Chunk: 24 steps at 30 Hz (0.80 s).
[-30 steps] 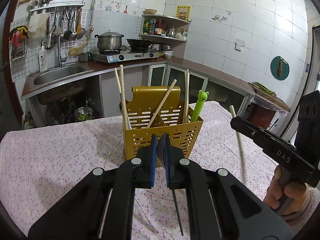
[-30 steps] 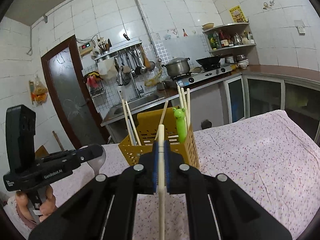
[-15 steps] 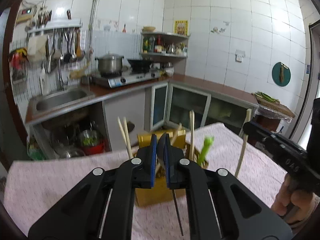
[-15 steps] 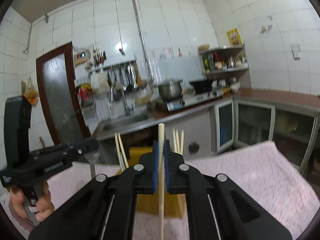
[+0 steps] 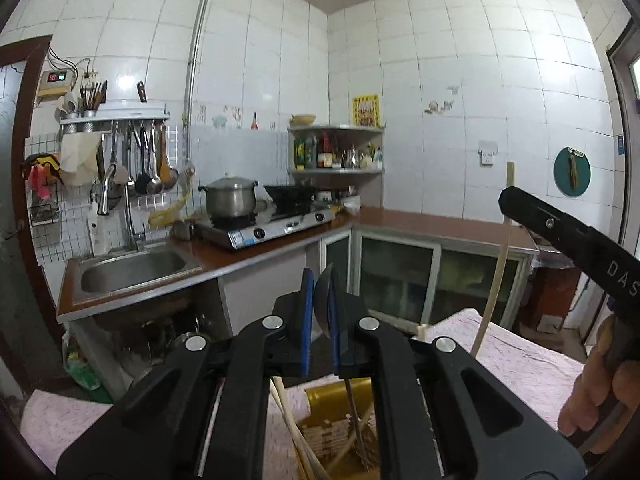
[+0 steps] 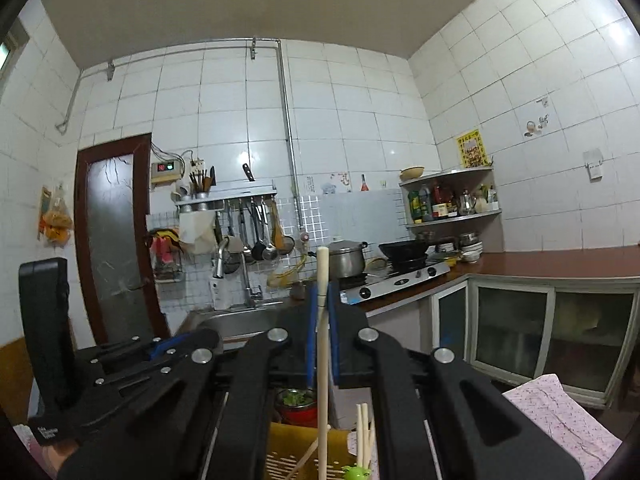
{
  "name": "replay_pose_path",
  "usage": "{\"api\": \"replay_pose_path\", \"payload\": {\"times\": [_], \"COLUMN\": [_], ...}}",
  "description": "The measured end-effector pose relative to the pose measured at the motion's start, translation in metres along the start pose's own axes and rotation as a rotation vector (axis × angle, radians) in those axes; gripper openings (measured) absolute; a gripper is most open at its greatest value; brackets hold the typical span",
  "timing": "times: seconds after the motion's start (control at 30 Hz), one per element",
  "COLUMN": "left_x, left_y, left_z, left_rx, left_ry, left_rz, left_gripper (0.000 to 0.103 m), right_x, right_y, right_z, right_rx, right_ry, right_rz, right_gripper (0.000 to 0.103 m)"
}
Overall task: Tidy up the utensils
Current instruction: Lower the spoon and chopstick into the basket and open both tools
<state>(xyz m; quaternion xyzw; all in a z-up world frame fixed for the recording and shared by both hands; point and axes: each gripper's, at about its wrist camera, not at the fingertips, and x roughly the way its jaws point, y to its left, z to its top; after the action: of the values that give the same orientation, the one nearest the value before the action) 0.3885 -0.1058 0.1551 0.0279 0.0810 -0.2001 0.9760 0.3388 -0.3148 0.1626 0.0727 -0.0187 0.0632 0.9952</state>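
My left gripper [image 5: 319,280] is shut on a metal spoon [image 5: 322,304]; its bowl sits between the blue pads and its thin handle hangs down over the yellow slotted holder [image 5: 332,396]. My right gripper [image 6: 321,292] is shut on a pale chopstick [image 6: 322,360], held upright above the holder [image 6: 288,444]. Several chopsticks [image 6: 363,428] and a green frog pen [image 6: 356,470] stand in the holder. In the left wrist view the right gripper [image 5: 507,200] comes in from the right with its chopstick [image 5: 496,280]. The left gripper [image 6: 192,350] shows at the lower left of the right wrist view.
A pink flowered cloth [image 5: 528,360] covers the table under the holder. Behind are a steel sink [image 5: 132,270], a stove with a pot [image 5: 230,200] and a wok [image 5: 290,194], a corner shelf [image 5: 336,170] and glass-door cabinets [image 5: 400,280]. A hand [image 5: 600,396] grips the right tool.
Both grippers rose and tipped upward, each keeping its utensil. The holder slid from the middle of both views down to the bottom edge.
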Motion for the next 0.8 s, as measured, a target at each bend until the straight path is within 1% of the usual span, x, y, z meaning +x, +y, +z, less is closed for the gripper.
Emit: {"api": "replay_pose_path", "payload": {"times": [0.07, 0.1, 0.2, 0.27, 0.4, 0.5, 0.6, 0.67, 0.8], "left_x": [0.008, 0.011, 0.027, 0.033, 0.038, 0.037, 0.035, 0.034, 0.032], "left_y": [0.001, 0.002, 0.006, 0.009, 0.012, 0.010, 0.013, 0.014, 0.015], "left_z": [-0.021, -0.028, -0.060, -0.074, -0.096, -0.108, -0.116, -0.119, -0.123], "left_rx": [0.010, 0.008, -0.012, -0.023, -0.072, -0.075, -0.097, -0.106, -0.105], "left_ry": [-0.028, -0.026, 0.023, 0.035, 0.070, 0.074, 0.081, 0.088, 0.098], "left_rz": [0.027, 0.030, 0.004, 0.000, -0.043, -0.035, -0.029, -0.029, -0.017], "left_gripper": [0.006, 0.006, 0.006, 0.006, 0.006, 0.006, 0.006, 0.006, 0.007], "right_x": [0.006, 0.010, 0.018, 0.022, 0.025, 0.025, 0.021, 0.018, 0.019], "right_y": [0.003, 0.002, -0.001, -0.007, -0.013, -0.012, -0.012, -0.013, -0.015], "right_z": [-0.014, -0.024, -0.049, -0.063, -0.083, -0.096, -0.106, -0.107, -0.106], "right_rx": [-0.030, -0.043, -0.054, -0.046, -0.048, -0.064, -0.073, -0.070, -0.057], "right_ry": [0.003, 0.024, 0.069, 0.097, 0.143, 0.167, 0.169, 0.160, 0.172], "right_rz": [0.004, 0.011, 0.013, 0.020, 0.011, 0.008, -0.001, -0.006, -0.005], "right_gripper": [0.006, 0.006, 0.006, 0.006, 0.006, 0.006, 0.006, 0.006, 0.006]}}
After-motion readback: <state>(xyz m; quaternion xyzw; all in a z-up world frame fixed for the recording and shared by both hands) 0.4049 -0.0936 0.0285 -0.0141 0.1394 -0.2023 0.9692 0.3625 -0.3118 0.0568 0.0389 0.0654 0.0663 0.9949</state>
